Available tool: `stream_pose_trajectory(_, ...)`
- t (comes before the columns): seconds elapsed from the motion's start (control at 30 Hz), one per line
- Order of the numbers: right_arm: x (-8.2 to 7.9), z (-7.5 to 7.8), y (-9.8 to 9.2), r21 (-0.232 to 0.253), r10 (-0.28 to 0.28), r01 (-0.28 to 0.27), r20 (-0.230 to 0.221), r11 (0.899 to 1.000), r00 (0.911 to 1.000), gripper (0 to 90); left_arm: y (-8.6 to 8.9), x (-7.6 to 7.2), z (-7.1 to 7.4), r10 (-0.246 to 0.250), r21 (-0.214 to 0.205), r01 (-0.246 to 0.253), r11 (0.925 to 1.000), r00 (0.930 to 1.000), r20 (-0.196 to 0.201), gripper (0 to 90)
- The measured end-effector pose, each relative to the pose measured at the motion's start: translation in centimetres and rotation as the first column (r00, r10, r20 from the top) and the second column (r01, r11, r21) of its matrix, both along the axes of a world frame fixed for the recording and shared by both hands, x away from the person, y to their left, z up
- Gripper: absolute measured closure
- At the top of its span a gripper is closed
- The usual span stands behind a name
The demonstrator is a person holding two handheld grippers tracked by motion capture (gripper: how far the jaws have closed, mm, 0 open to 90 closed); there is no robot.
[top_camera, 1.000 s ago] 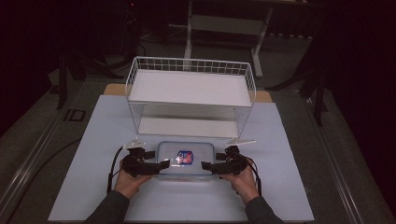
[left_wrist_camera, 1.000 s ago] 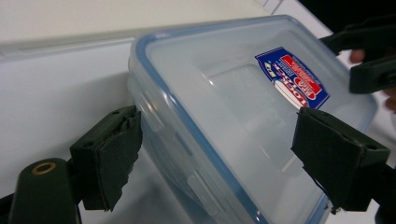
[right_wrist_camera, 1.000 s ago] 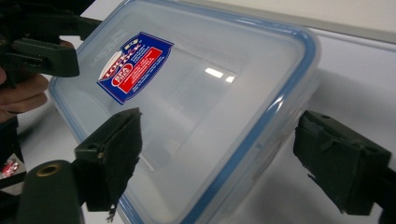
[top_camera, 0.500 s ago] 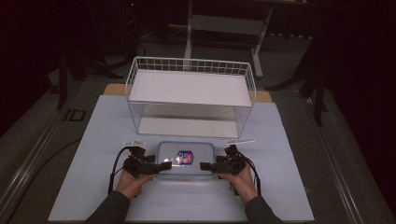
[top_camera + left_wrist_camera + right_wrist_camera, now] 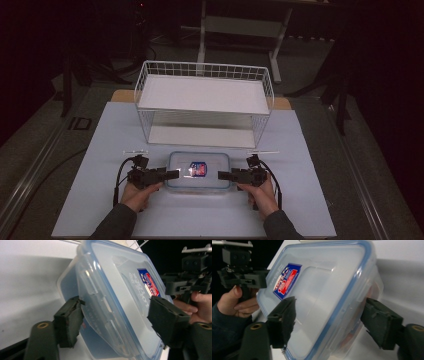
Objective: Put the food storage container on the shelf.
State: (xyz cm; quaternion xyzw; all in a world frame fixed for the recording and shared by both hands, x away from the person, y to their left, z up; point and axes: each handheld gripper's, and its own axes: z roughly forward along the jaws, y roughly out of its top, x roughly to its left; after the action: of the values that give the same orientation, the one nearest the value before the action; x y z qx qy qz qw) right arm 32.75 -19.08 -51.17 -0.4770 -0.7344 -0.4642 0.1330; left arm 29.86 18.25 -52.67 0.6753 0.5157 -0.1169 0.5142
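Observation:
A clear plastic box (image 5: 199, 171) with a blue-rimmed lid and a red and blue label lies flat on the white table, near its front. My left gripper (image 5: 172, 174) is at the box's left end, my right gripper (image 5: 223, 175) at its right end. In the left gripper view the jaws stand wide apart, and the left gripper (image 5: 117, 315) straddles the box's (image 5: 120, 297) short end. The right gripper (image 5: 332, 320) stands open the same way around the opposite end of the box (image 5: 319, 290). Each gripper view shows the other hand and gripper beyond the box.
A white wire basket rack (image 5: 204, 100) with two shelves stands just behind the box. Two thin white strips (image 5: 135, 151) (image 5: 262, 151) lie on the table (image 5: 320, 200), one at each side in front of the rack. Dark floor surrounds the table.
Both hands dipped slightly toward the front edge and came back; the box and both grippers sit about where they were a second ago.

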Motion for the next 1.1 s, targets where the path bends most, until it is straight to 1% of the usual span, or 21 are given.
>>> stream_pose_trajectory(0.2,-0.6,0.5,-0.5,0.012,0.0,-0.001,0.022,1.0,0.9998,39.1,0.4,-0.7,0.5,-0.004,-0.009,0.004,0.9999,0.9999,0.011,38.8)
stream_pose_trajectory(0.37,-1.3,0.8,-1.0,0.036,0.007,-0.009,0.045,0.999,0.9989,45.2,0.9,-1.3,0.8,0.0,-0.033,0.001,0.9995,0.9999,0.011,44.8)
stream_pose_trajectory(0.4,-1.4,0.8,-1.1,0.039,0.009,-0.011,0.042,0.999,0.9991,46.2,1.0,-1.4,0.8,0.001,-0.038,0.0,0.9993,1.0,0.005,46.7)
stream_pose_trajectory(0.47,-1.6,0.9,-1.2,0.047,0.009,-0.011,0.047,0.999,0.9988,47.2,1.0,-1.5,0.8,0.0,-0.042,0.0,0.9991,1.0,0.005,47.8)
stream_pose_trajectory(0.6,-1.8,0.8,-1.4,0.062,0.006,-0.008,0.041,0.998,0.9991,49.2,0.9,-1.7,0.9,0.005,-0.038,-0.005,0.9993,0.9999,0.015,47.7)
stream_pose_trajectory(0.67,-1.9,0.8,-1.4,0.06,0.005,-0.008,0.044,0.998,0.999,49.2,0.9,-1.8,0.9,0.012,-0.035,-0.011,0.9993,0.9998,0.013,47.7)
stream_pose_trajectory(0.73,-2.0,0.9,-1.4,0.054,0.002,-0.004,0.05,0.999,0.9988,49.1,0.8,-1.8,1.1,0.007,-0.021,-0.006,0.9998,0.9997,0.023,47.3)
stream_pose_trajectory(0.87,-2.2,1.0,-1.3,0.047,-0.007,0.005,0.049,0.999,0.9988,49.3,0.7,-2.0,1.2,0.012,-0.016,-0.012,0.9998,0.9997,0.021,47.3)
stream_pose_trajectory(0.9,-2.3,1.0,-1.3,0.046,-0.008,0.006,0.051,0.999,0.9987,49.4,0.6,-2.2,1.4,0.012,-0.007,-0.012,0.9999,0.9997,0.022,47.3)
stream_pose_trajectory(0.97,-2.5,1.3,-1.2,0.028,-0.005,0.003,0.058,1.0,0.9983,49.8,0.6,-2.3,1.5,0.011,0.0,-0.011,0.9999,0.9998,0.019,47.7)
stream_pose_trajectory(1.07,-2.7,1.5,-1.1,0.027,-0.005,0.003,0.063,1.0,0.998,50.3,0.6,-2.5,1.7,0.011,0.009,-0.011,0.9999,0.9998,0.016,48.0)
stream_pose_trajectory(1.1,-2.7,1.5,-1.1,0.026,-0.005,0.003,0.066,1.0,0.9978,50.5,0.5,-2.6,1.8,0.009,0.015,-0.009,0.9998,0.9997,0.025,48.1)
